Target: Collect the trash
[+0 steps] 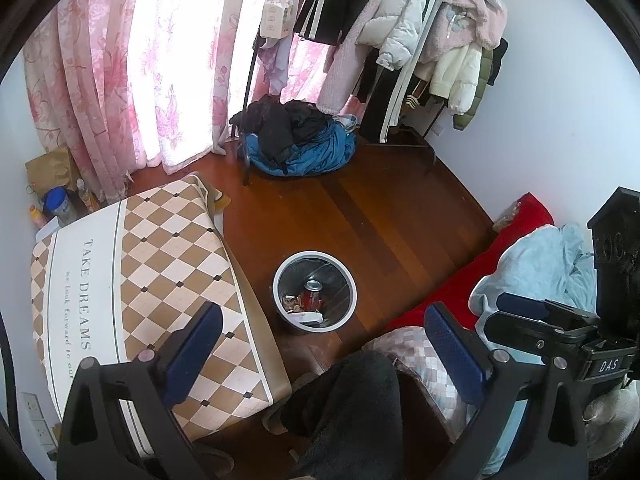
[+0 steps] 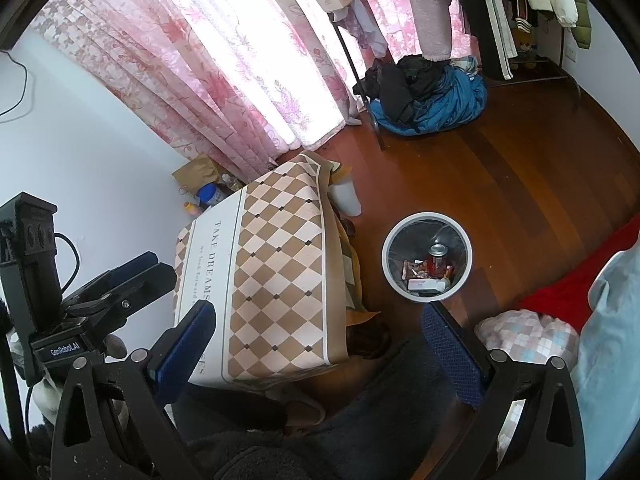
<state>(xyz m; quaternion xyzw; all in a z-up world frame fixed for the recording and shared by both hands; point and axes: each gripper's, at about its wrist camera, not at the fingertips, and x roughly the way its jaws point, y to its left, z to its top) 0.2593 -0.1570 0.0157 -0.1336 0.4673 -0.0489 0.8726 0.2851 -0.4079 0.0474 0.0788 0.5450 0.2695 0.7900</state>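
Right now I am holding both my left gripper (image 1: 320,352) and right gripper (image 2: 316,344) apart and empty, looking at the round white plastic trash bin (image 1: 315,292) (image 2: 427,257) at twelve o'clock, holding a red drink can (image 1: 312,294) (image 2: 436,258).

the printed line under "take dreams" on the checked tablecloth (image 1: 168,264) is partly covered by a blue gripper finger (image 1: 192,356). small scraps in the waste bin (image 2: 426,258) beside the red can (image 2: 437,258) are too small to identify. hanging coats (image 1: 404,16) are cut off at the top edge.
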